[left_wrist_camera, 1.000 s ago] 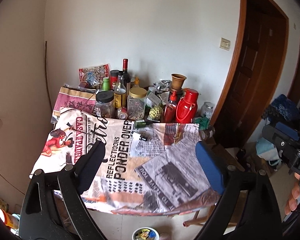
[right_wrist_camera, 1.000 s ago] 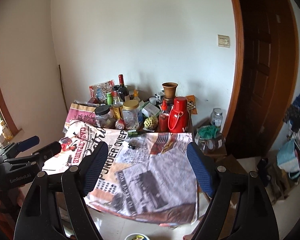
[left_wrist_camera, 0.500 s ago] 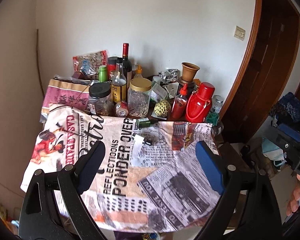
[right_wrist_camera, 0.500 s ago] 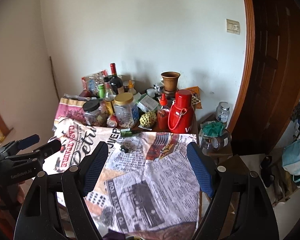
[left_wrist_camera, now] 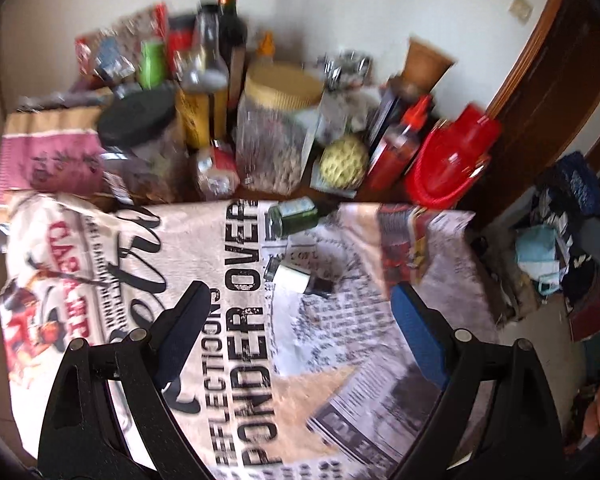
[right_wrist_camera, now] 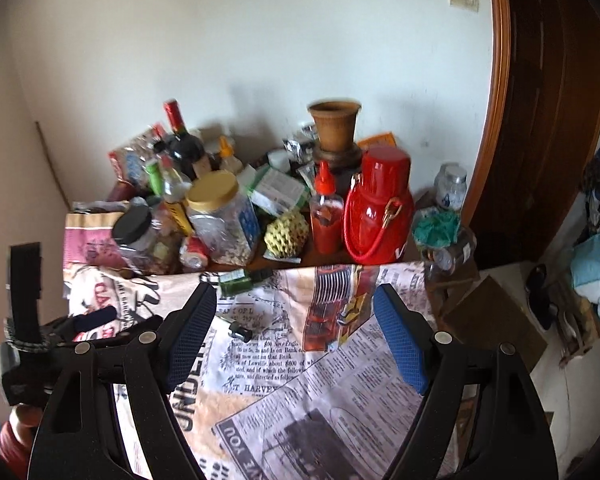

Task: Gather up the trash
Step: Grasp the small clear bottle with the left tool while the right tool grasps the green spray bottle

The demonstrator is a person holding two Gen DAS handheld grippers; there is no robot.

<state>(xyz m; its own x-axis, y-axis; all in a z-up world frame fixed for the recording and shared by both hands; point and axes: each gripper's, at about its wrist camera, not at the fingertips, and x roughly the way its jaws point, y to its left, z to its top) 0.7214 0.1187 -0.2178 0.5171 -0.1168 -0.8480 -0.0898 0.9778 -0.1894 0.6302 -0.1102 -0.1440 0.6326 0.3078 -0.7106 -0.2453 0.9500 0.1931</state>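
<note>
At frame centre, on the printed cloth point(left_wrist_camera: 228, 360): 2 trash items lying, a green bottle point(left_wrist_camera: 296, 216) on its side w/ a small white bottle point(left_wrist_camera: 296, 278) just below. Left gripper point(left_wrist_camera: 296, 344) & right gripper point(right_wrist_camera: 296, 336) hanging wide open, both empty, tilting down over the cloth.

Left gripper point(left_wrist_camera: 296, 316) and right gripper point(right_wrist_camera: 294, 312) are both angling downward, jaws standing wide apart, gripping nothing.

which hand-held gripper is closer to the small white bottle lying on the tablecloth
Left. The left hand-held gripper hangs open just short of the small white bottle; the right hand-held gripper is open, farther back, to its right.
</note>
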